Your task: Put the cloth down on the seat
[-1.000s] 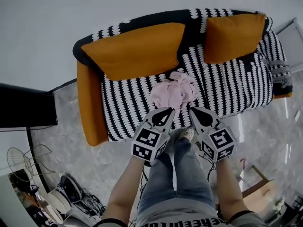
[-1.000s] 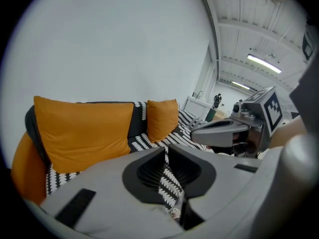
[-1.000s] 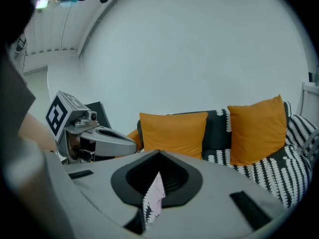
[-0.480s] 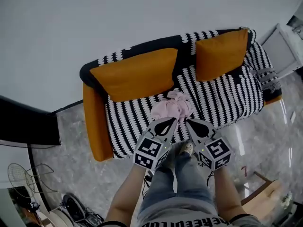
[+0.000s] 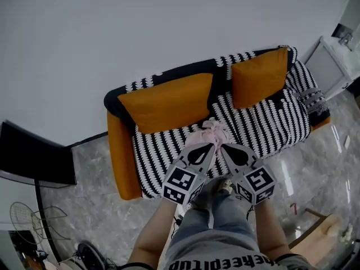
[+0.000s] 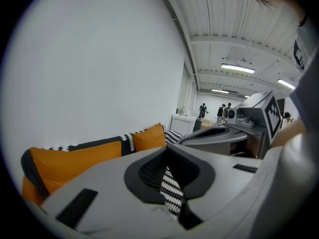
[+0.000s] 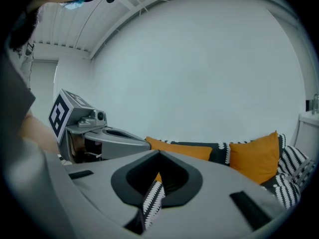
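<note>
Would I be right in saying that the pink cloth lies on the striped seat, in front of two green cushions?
Not quite: the large cushion and the small cushion are orange, not green, as the head view shows. The pink cloth does lie on the striped seat in front of them.

A pale pink cloth point(image 5: 212, 134) lies on a sofa point(image 5: 163, 151) covered in black-and-white scalloped stripes, its armrest point(image 5: 121, 162) plain orange. Two orange cushions, one large point(image 5: 166, 103) and one small point(image 5: 257, 77), lean against the black-edged back. The left tongs point(image 5: 207, 146) and the right tongs point(image 5: 224, 148) are grey with black inserts, each bearing black-and-white square markers. The person's jeans point(image 5: 225, 212) are blue, the floor point(image 5: 101, 173) is grey marble, and the wall point(image 5: 140, 32) is white.
</note>
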`<state>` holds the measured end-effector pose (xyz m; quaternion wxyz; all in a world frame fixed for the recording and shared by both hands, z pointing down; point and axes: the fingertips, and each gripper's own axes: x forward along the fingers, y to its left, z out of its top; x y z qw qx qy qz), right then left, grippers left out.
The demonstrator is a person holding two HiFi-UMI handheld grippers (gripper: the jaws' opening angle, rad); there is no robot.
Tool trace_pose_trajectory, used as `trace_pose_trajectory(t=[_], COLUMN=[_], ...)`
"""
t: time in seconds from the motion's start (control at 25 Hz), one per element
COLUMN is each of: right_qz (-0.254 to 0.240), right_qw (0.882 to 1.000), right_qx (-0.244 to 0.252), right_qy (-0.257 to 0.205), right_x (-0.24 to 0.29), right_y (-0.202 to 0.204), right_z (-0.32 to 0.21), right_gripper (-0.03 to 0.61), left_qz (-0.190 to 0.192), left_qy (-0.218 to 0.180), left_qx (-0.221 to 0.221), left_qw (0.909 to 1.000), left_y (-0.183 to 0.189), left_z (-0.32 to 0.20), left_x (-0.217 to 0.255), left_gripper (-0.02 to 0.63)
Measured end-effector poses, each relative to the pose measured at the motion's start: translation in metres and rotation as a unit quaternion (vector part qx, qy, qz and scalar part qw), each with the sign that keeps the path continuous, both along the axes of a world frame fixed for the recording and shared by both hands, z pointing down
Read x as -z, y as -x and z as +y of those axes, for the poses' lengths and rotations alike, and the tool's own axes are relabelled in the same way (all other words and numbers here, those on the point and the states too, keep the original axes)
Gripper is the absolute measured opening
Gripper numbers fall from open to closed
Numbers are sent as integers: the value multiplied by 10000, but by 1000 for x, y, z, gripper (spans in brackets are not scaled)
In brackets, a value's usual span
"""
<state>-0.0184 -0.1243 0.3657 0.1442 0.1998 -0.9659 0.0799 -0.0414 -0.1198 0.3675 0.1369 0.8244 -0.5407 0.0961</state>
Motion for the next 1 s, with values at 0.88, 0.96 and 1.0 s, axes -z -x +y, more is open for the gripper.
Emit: trace_pose_trajectory(t=[0.88, 0.96, 1.0], right_qz=[-772, -796, -806], right_qw=[9944, 9939, 9937], right_qx=[-8, -12, -11], right_qy=[-717, -760, -780], right_x=[85, 88, 89], right_y=[-5, -6, -7], right_z=[57, 60, 62], right_gripper=[-8, -8, -8], left_qz=[-5, 5, 18], left_qy=[-1000, -1023, -1034], left_qx=[-105, -121, -125], left_qw=[9949, 9947, 9946], left_y=[-12, -14, -15], left_z=[56, 60, 61], left_x=[84, 85, 86], left_gripper=[28, 28, 28])
